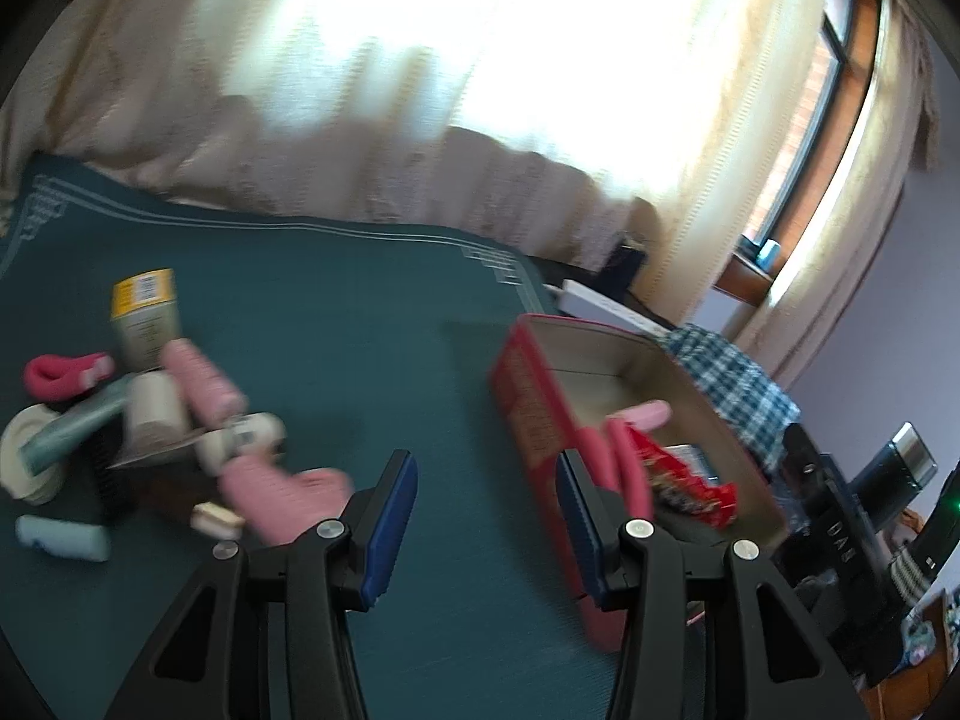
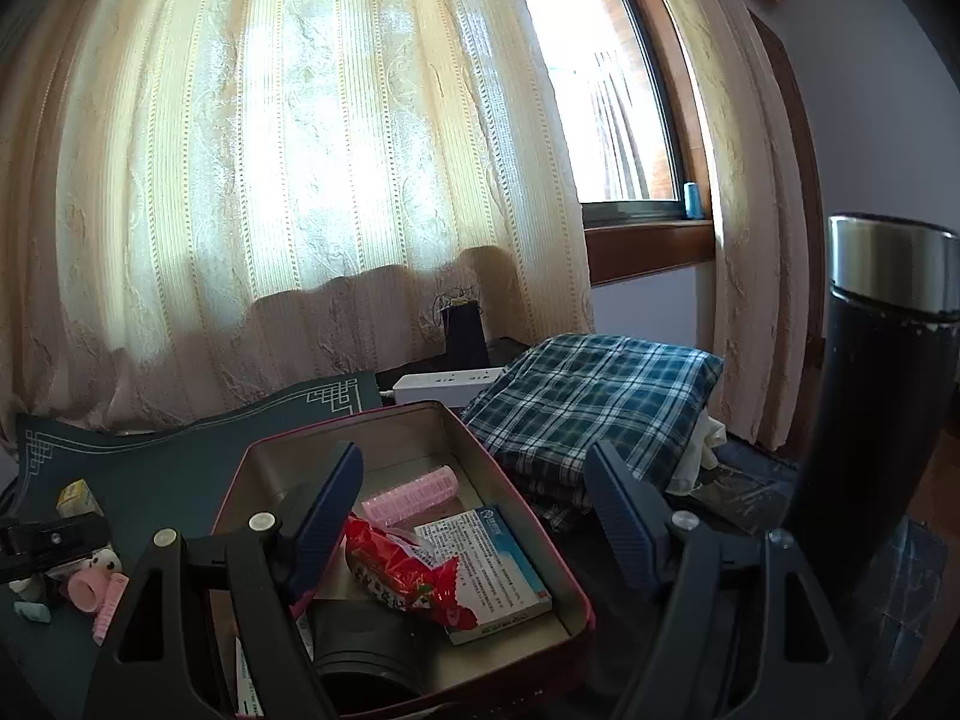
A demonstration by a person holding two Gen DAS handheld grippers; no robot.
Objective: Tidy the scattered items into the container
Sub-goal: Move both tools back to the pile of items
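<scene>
I am keeping both jaws parted and empty: left gripper (image 1: 486, 516) is facing the pile (image 1: 156, 420) on the bench (image 1: 360, 312), right gripper (image 2: 474, 510) is hovering over the tin (image 2: 522, 516), which is already holding 4 items.

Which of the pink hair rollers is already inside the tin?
The pink roller lying on its side at the tin's far end, just behind the red snack packet. The other pink rollers remain in the pile on the green mat.
</scene>
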